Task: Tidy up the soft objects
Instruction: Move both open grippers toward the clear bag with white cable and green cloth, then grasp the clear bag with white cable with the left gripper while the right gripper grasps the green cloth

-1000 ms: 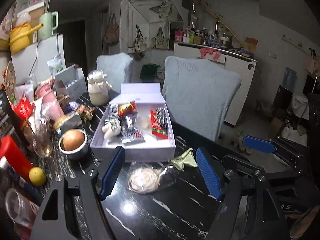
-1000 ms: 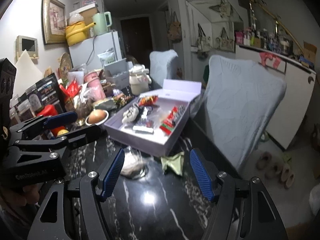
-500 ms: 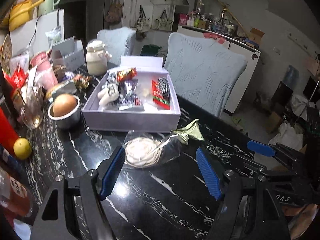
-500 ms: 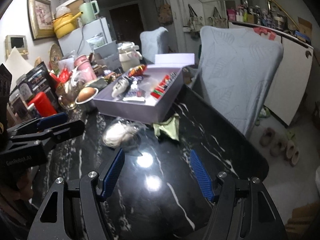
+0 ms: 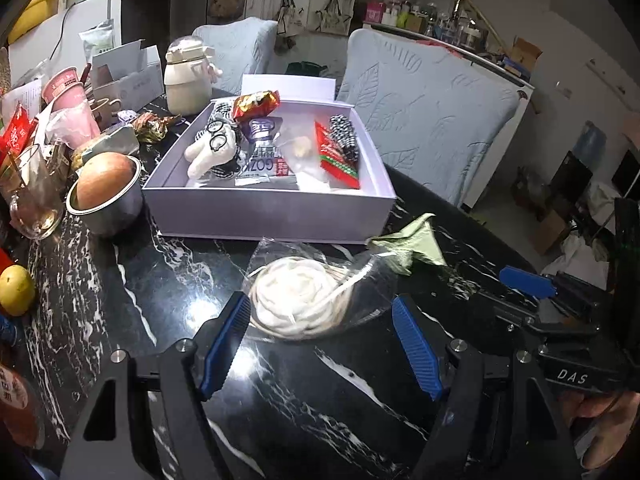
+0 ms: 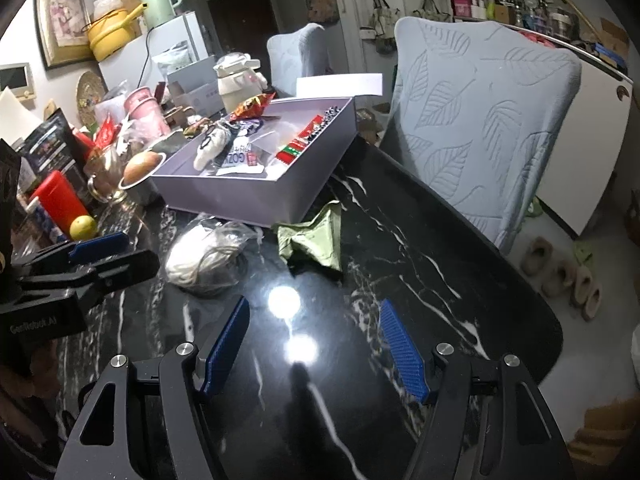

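A clear bag with a coiled white cord (image 5: 296, 298) (image 6: 208, 254) lies on the black marble table, just ahead of my left gripper (image 5: 320, 320), which is open with its blue pads on either side of the bag's near edge, not touching it. A crumpled green cloth (image 5: 412, 240) (image 6: 314, 236) lies to the bag's right. Behind both stands an open lavender box (image 5: 264, 212) (image 6: 256, 200) holding a white plush toy (image 5: 210, 150), snack packets and a checked item. My right gripper (image 6: 314, 332) is open over bare table, short of the cloth.
Left of the box stand a metal cup with a brown round thing (image 5: 106, 188), a glass (image 5: 30, 200), a lemon (image 5: 16, 290), a red container (image 6: 60, 200) and assorted clutter. A covered chair (image 6: 480, 120) stands behind the table's right edge (image 6: 520, 280). Slippers lie on the floor.
Both grippers have come down and forward toward the table. The bag and cloth now sit closer, with the bag between the left gripper's fingertips. Both gripper openings look unchanged.
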### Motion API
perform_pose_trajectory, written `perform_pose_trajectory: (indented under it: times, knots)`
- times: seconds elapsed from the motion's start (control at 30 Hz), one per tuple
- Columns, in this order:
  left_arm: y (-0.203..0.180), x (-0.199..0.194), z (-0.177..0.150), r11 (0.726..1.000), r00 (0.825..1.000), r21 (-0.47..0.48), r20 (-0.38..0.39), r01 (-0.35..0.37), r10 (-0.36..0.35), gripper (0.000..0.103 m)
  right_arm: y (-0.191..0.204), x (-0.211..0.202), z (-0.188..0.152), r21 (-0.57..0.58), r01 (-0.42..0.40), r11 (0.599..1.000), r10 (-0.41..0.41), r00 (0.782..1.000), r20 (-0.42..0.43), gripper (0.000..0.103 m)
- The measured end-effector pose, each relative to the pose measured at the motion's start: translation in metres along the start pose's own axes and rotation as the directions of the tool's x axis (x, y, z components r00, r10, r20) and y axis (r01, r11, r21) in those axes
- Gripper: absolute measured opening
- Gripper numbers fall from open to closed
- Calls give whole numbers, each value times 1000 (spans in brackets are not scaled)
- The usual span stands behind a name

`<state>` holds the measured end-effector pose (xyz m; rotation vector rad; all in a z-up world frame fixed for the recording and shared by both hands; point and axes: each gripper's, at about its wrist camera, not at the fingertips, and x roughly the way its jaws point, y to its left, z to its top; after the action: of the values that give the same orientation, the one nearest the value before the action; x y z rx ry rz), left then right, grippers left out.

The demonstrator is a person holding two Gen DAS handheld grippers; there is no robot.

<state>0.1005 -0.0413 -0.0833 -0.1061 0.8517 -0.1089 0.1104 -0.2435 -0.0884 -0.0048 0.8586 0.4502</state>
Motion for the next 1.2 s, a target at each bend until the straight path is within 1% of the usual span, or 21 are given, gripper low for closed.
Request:
perform_pose_trajectory:
  times: [0.03, 0.07, 0.13, 0.23, 0.27, 0.4, 0.5, 0.53, 0.63, 0.7, 0.73, 0.83, 0.9, 1.0, 1.07, 1.17, 1.2]
  knots:
    - [1, 5, 1, 1000, 1000, 2, -6, -8, 8, 73, -1, 4, 2, 0, 0, 1000, 0, 1000, -6, 69]
    - [1, 10, 2, 1000, 1000, 4, -13, -12, 12, 73, -2, 9, 6, -2, 0, 1000, 0, 1000, -13, 73]
    - [1, 20, 4, 1000, 999, 9, -31, -19, 19, 73, -3, 18, 11, -8, -1, 1000, 1, 1000, -22, 77]
    - [2, 34, 8, 1000, 998, 18, -58, -24, 25, 73, -4, 32, 21, -29, 3, 1000, -4, 999, -42, 77]
    - [3, 37, 9, 1000, 997, 16, -67, -23, 24, 73, -4, 38, 25, -40, 0, 999, -2, 999, -52, 80]
    - [14, 54, 13, 1000, 994, -21, -111, 1, -3, 73, -7, 55, 36, -49, -49, 998, 44, 995, -90, 81]
    - [23, 62, 14, 998, 992, -54, -125, 27, -34, 74, -7, 67, 44, -60, -59, 996, 52, 993, -109, 81]
    - [24, 63, 14, 998, 992, -61, -123, 33, -40, 79, -7, 70, 46, -63, -59, 996, 52, 992, -112, 81]
    - [29, 69, 14, 996, 989, -84, -139, 30, -42, 88, -4, 77, 49, -71, -73, 995, 64, 990, -125, 81]
    - [31, 71, 13, 994, 989, -102, -141, 35, -49, 91, -2, 82, 50, -72, -83, 994, 72, 988, -135, 81]
    - [31, 71, 12, 995, 989, -102, -141, 22, -36, 92, -1, 84, 50, -73, -84, 994, 73, 987, -142, 81]
    - [28, 74, 10, 998, 991, -61, -134, -27, 18, 93, 3, 88, 49, -78, -81, 994, 69, 986, -153, 81]
    - [28, 75, 10, 998, 990, -47, -135, -43, 37, 94, 5, 90, 49, -88, -64, 994, 50, 988, -148, 80]
    - [30, 76, 11, 998, 991, -48, -127, -44, 38, 95, 6, 91, 49, -103, -38, 994, 24, 990, -137, 73]
    - [30, 76, 11, 998, 993, -45, -114, -32, 27, 95, 7, 91, 49, -116, -12, 993, -2, 992, -127, 53]
    - [36, 76, 10, 998, 997, -55, -82, -6, 2, 95, 7, 90, 49, -121, -17, 992, 2, 992, -123, 44]
    - [36, 76, 14, 998, 997, -57, -75, -2, -3, 95, 7, 90, 48, -121, -23, 992, 8, 993, -120, 43]
